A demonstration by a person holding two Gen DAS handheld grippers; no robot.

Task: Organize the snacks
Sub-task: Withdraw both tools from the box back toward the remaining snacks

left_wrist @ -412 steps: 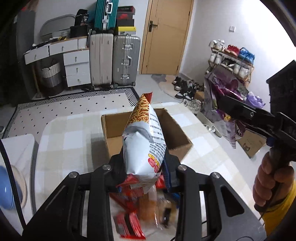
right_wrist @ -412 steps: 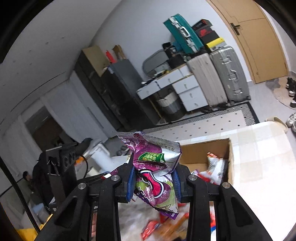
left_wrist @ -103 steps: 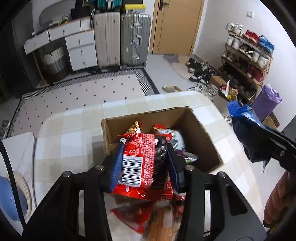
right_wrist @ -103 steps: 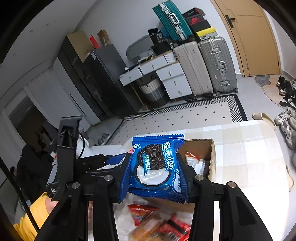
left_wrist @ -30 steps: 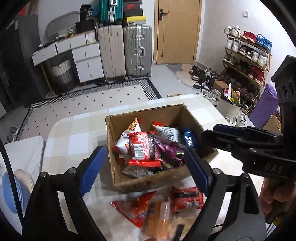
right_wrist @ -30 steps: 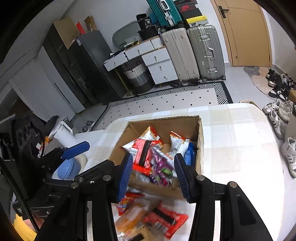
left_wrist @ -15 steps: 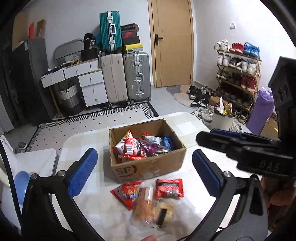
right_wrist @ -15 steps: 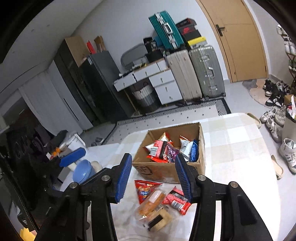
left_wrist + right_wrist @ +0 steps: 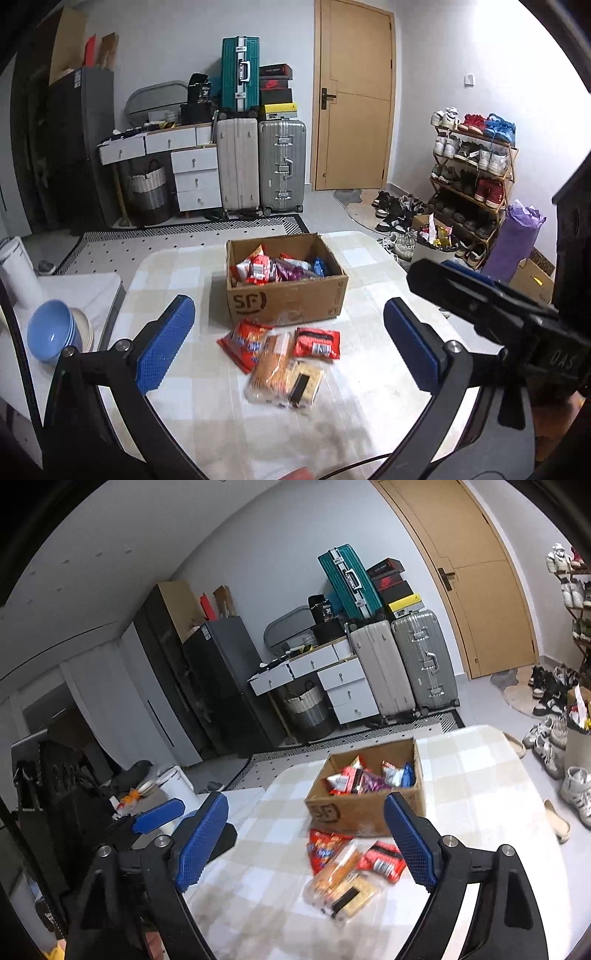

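Left gripper (image 9: 288, 343): fingers spread wide, nothing between them, held above the near part of the worktop.
Right gripper (image 9: 306, 838): fingers have just been opening and stand apart, released, with nothing between them.
Cardboard box (image 9: 291, 301): open-topped, marked "SF" on its near wall, standing on the checked worktop (image 9: 177, 273) towards its far side.
Snacks in box (image 9: 277, 267): several packets, red, white, purple and blue, lying jumbled inside.
Loose snacks: a red packet (image 9: 243, 343) and a second red packet with a barcode (image 9: 317, 343) lie just in front of the box; a clear bag of orange crackers (image 9: 275, 369) lies nearer, touching a pale packet with a black stripe (image 9: 304, 384).
Blue bowl (image 9: 50, 334): stacked on lighter bowls, on a white surface left of the worktop.
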